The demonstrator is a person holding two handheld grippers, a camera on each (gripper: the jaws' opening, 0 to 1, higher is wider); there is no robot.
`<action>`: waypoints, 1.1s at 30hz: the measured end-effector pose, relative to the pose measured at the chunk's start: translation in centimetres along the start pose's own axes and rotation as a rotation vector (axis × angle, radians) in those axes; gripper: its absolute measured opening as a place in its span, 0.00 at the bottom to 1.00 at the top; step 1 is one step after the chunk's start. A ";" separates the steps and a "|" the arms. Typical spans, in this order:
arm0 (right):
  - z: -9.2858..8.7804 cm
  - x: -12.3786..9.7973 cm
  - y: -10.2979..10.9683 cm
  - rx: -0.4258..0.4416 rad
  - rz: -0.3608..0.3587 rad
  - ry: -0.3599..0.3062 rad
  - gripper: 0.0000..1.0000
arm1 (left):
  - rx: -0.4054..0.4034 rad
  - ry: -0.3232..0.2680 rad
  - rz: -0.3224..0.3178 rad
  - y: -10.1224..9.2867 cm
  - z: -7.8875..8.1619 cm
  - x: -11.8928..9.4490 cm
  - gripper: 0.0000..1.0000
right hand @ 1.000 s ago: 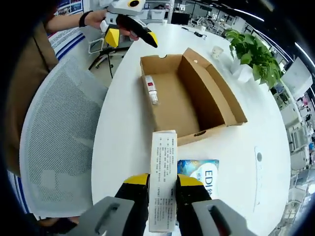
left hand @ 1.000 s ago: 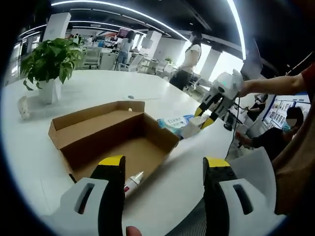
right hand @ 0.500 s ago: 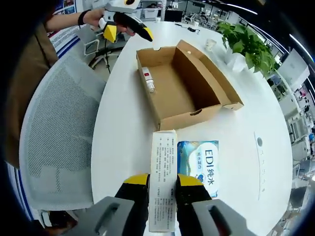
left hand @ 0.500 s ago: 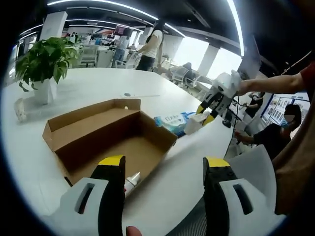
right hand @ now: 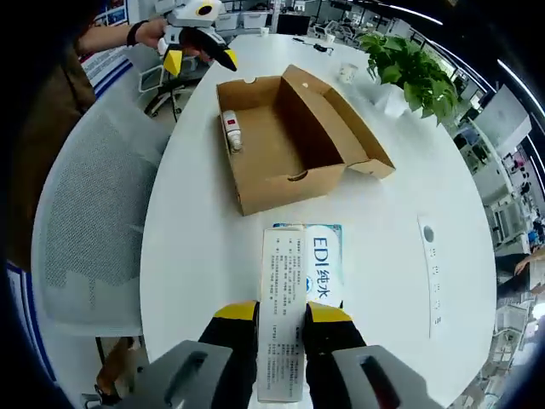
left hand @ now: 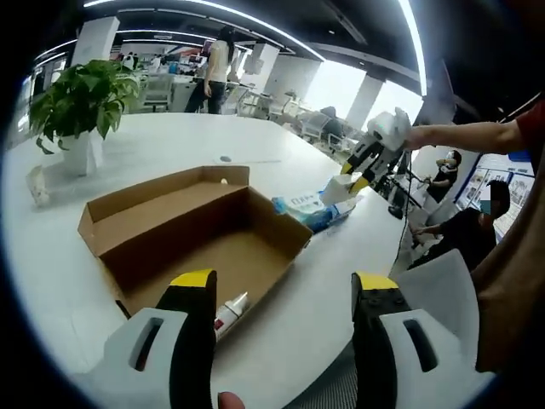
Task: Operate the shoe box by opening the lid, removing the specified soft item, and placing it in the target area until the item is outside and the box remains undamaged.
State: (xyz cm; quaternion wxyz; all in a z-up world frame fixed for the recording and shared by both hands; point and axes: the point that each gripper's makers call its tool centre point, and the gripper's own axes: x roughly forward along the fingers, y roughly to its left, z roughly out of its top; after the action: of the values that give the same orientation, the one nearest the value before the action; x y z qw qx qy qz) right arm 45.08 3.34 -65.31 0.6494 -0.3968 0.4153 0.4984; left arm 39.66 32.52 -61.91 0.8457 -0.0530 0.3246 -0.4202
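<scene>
Box: the open cardboard box (right hand: 285, 136) lay on the white table (right hand: 204, 256) at upper centre of the right gripper view and at centre left of the left gripper view (left hand: 192, 230), its lid folded back flat beside it.
Tube: a small white tube with a red band (right hand: 230, 130) lay inside the box against the wall nearest the left gripper; in the left gripper view it (left hand: 230, 313) sat at lower centre, just above the left jaw.
Carton: a long white printed carton (right hand: 283, 311) stood between the right gripper's jaws at lower centre of the right gripper view; in the left gripper view it (left hand: 341, 189) showed at upper right, just over the pack.
Pack: a blue and white pack (right hand: 322, 262) lay on the table outside the box, just beside its near wall, partly under the carton; in the left gripper view (left hand: 311, 209) it lay right of the box.
Right gripper: (right hand: 281, 319) clenched on the carton; seen from the left gripper view (left hand: 364, 170) at upper right, held by a hand.
Left gripper: (left hand: 285, 294) jaws spread wide, nothing between them, at the box's near end; in the right gripper view (right hand: 197, 53) it was at upper left.
Plant: a potted plant (left hand: 77, 106) stood on the table at upper left of the left gripper view.
Chair: a grey mesh chair (right hand: 89, 221) was at the left of the right gripper view, beside the table.
</scene>
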 end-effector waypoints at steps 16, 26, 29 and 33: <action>-1.8 -1.1 -4.6 -0.008 -0.031 0.030 0.16 | -0.019 0.015 0.037 0.8 -0.6 -0.7 0.64; -3.7 -0.3 -6.3 0.012 -0.035 0.044 0.16 | -0.026 0.033 0.052 1.1 -1.2 -1.0 0.64; -4.4 0.0 -6.7 0.021 -0.035 0.050 0.16 | -0.027 0.038 0.057 1.3 -1.2 -1.0 0.64; -5.4 0.5 -7.5 0.023 -0.045 0.060 0.16 | -0.028 0.042 0.061 1.3 -1.1 -1.0 0.64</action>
State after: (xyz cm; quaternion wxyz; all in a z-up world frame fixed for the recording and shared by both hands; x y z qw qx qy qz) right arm 51.66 -2.95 -66.84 0.6524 -0.4133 0.4313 0.4665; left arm 39.48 34.31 -62.75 0.8503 -0.0463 0.3495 -0.3907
